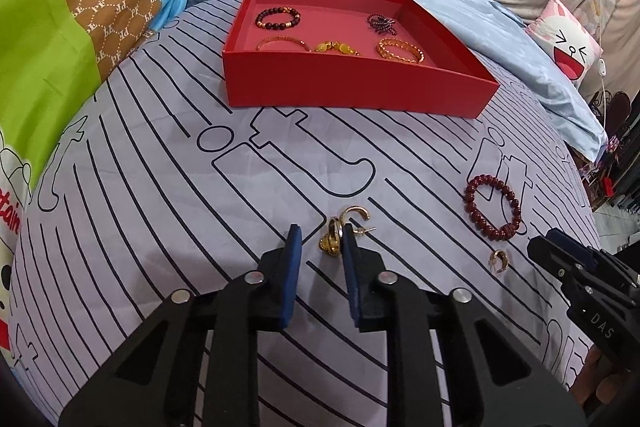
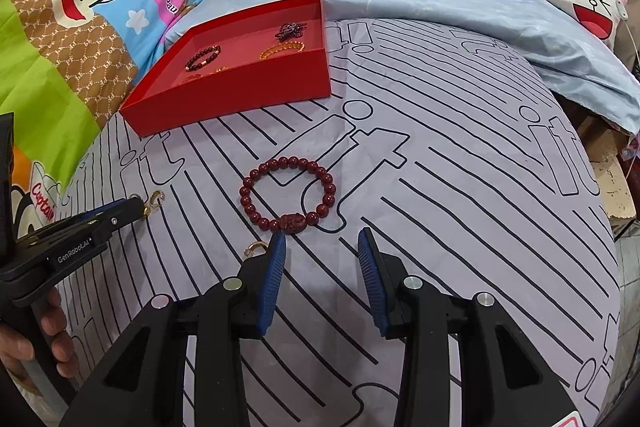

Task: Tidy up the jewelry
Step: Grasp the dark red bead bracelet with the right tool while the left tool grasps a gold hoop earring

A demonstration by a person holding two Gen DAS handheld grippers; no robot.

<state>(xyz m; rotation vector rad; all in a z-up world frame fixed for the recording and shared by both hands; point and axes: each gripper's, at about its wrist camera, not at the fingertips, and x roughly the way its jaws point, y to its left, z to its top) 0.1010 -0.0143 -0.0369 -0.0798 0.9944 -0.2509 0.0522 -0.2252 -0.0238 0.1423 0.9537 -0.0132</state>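
A red tray point(image 1: 352, 93) holds several bracelets; it also shows in the right wrist view point(image 2: 240, 95). My left gripper point(image 1: 319, 235) is open just above the bedsheet, its jaws on either side of a gold ring point(image 1: 333, 239). A gold hoop earring point(image 1: 355, 215) lies just beyond the ring. A dark red bead bracelet point(image 2: 287, 194) lies on the sheet just ahead of my right gripper point(image 2: 322, 241), which is open and empty. Another gold hoop earring point(image 1: 500, 261) lies near the right gripper; it peeks out beside the right gripper's left finger point(image 2: 256, 247).
The striped sheet covers a rounded bed surface point(image 1: 160, 187). A colourful cartoon quilt point(image 1: 60, 27) lies at the left, a light blue blanket point(image 2: 460, 11) behind the tray, a rabbit-face pillow point(image 2: 592, 7) at the far right.
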